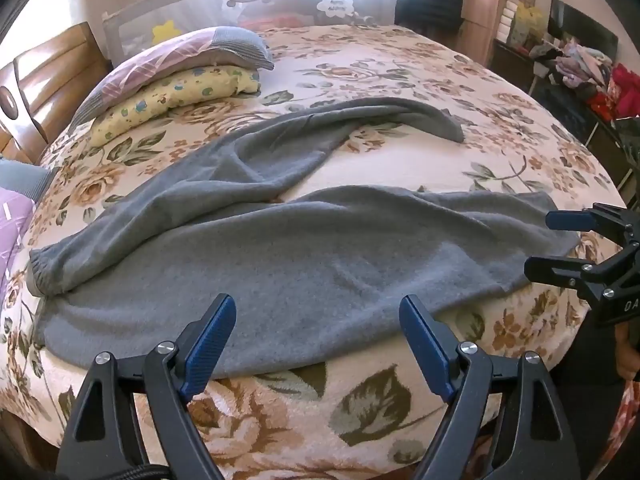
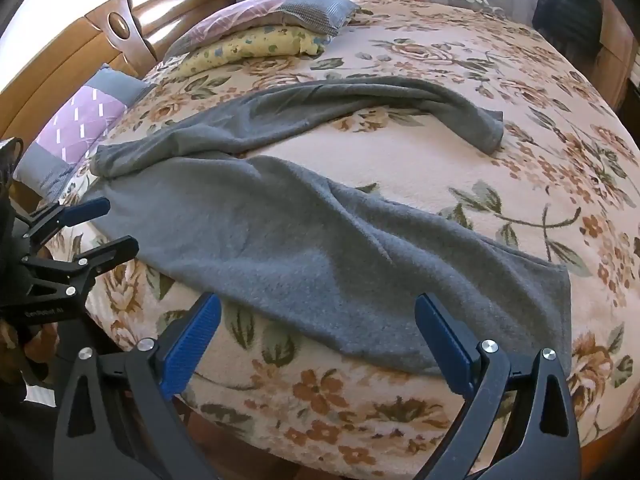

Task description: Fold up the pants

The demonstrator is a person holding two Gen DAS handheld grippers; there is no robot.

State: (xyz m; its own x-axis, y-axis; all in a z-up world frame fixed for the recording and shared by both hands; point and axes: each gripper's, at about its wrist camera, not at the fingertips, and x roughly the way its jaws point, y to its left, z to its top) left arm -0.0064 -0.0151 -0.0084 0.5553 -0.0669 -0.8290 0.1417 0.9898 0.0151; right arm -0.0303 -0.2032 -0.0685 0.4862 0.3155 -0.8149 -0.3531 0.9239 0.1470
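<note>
The gray pants (image 1: pixel 256 248) are lying spread out on the flowery bed (image 1: pixel 400 80), one leg reaching far back and one leg lying near the front edge. They are looking soft, floppy and light, so they are probably going to sag and bunch when lifted. The left gripper (image 1: pixel 316 336) and the right gripper (image 2: pixel 318 334) are both hanging wide open, holding nothing. Good places to pinch are the near leg's end corners, though the waistband is hard to make out.
</note>
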